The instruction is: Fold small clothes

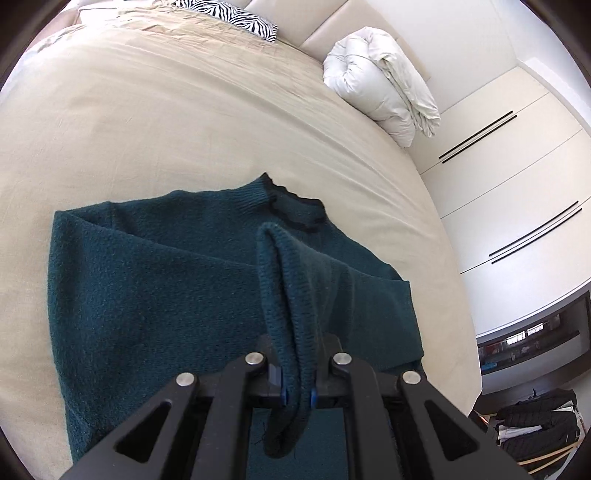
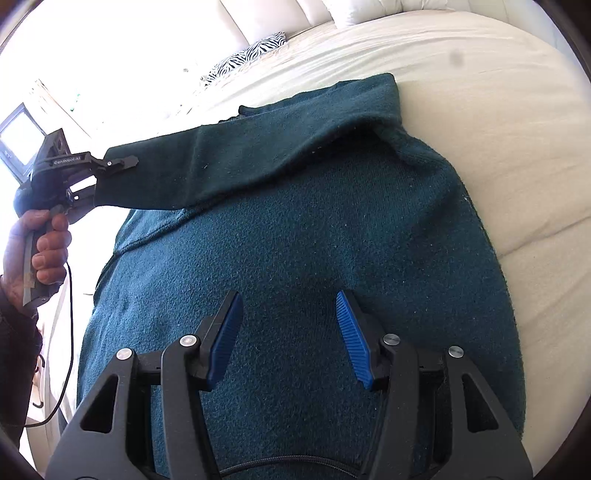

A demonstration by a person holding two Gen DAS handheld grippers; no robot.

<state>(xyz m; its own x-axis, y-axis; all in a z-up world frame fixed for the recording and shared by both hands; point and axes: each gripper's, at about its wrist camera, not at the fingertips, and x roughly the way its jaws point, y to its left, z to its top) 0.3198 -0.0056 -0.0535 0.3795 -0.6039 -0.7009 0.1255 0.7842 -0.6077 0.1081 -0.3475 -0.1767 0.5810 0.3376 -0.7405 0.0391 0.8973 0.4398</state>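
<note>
teal sweater flat on bed, left gripper clamped on sleeve cuff, right gripper wide open, holding nothing, above the body.

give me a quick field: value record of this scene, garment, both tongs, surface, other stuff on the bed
garment: dark teal knit sweater, body lying flat
sleeve: cuff lifted off the body
left tongs: shut on the cuff
right tongs: open, above the sweater body, holding nothing
surface: bed with beige sheet
other items: zebra-print pillow, folded white duvet near the headboard
fold state: not yet folded
</note>
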